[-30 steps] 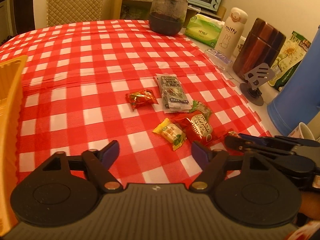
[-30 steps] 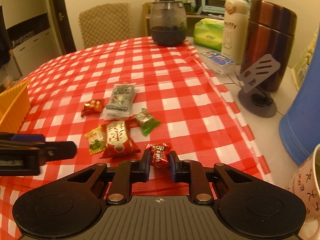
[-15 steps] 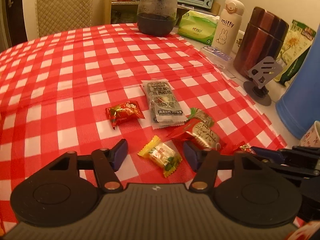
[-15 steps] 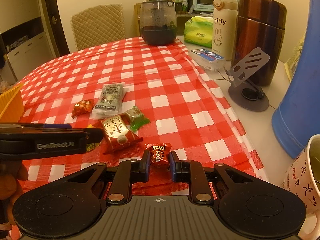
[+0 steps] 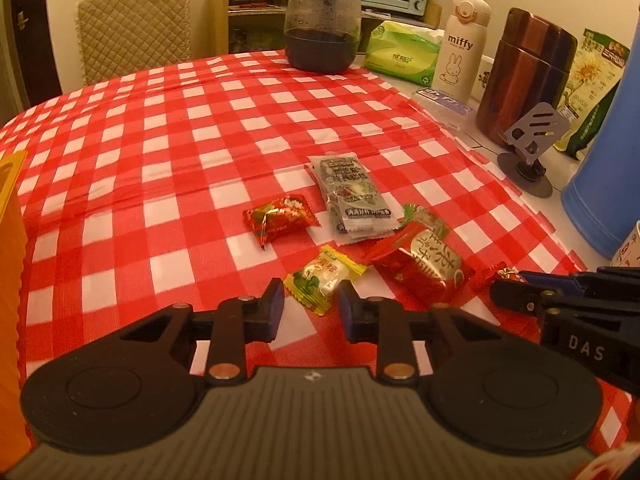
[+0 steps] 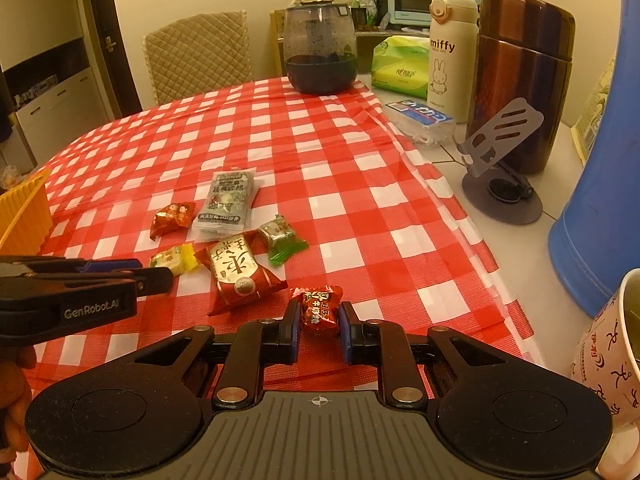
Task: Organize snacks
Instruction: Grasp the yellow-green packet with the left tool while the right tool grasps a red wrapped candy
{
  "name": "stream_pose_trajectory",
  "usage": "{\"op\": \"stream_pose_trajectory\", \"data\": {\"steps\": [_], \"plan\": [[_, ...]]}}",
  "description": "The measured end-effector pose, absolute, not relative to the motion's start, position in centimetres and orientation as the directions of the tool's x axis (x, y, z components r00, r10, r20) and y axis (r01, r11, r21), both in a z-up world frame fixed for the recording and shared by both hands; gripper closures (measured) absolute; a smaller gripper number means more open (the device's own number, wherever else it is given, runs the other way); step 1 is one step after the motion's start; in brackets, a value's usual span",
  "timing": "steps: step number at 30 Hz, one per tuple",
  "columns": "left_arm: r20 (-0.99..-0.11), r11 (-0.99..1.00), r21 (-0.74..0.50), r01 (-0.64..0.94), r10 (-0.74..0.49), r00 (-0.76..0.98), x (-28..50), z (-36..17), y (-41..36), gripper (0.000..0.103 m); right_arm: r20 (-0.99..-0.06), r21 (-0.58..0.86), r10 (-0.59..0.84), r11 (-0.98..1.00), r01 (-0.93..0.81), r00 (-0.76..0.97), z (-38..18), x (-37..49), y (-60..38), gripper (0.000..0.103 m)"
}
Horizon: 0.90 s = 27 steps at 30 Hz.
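though dim, candy (image 6: 319, 309) near tablecloth edge (image 6: 505, 292)

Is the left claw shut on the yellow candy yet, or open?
Open. The left claw has both fingers apart, straddling the small yellow-wrapped candy on the tablecloth without pinching it.

- The left tongs (image 5: 310, 308) stood parted around the near end of a yellow-wrapped candy (image 5: 324, 276), not gripping it.
- A red snack packet (image 5: 424, 260) lay just right of it on the checked tabletop (image 5: 160, 140).
- The right tongs (image 5: 516, 290) reached in from the right.
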<state>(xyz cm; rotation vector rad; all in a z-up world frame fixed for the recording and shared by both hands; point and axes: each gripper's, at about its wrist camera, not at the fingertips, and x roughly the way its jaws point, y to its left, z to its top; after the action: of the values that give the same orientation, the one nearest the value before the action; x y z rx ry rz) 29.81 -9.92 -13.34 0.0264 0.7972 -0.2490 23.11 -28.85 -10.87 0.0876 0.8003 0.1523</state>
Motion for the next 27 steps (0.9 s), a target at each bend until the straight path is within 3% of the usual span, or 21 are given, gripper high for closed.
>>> {"op": "stream_pose_trajectory", "data": {"steps": [8,27], "plan": [[-0.702,0.944,0.026,0.329,-0.217,0.678,30.8,-13.7,-10.8,0.076,-0.71,0.142,0.169,0.985,-0.096,0.684,-10.9,23.0,-29.0,0.083],[-0.737,0.949,-0.017,0.315,-0.225,0.637,25.6,-12.3,-9.3,0.079,-0.692,0.166,0.188,0.981,-0.1,0.697,-9.2,21.9,-28.6,0.083]]}}
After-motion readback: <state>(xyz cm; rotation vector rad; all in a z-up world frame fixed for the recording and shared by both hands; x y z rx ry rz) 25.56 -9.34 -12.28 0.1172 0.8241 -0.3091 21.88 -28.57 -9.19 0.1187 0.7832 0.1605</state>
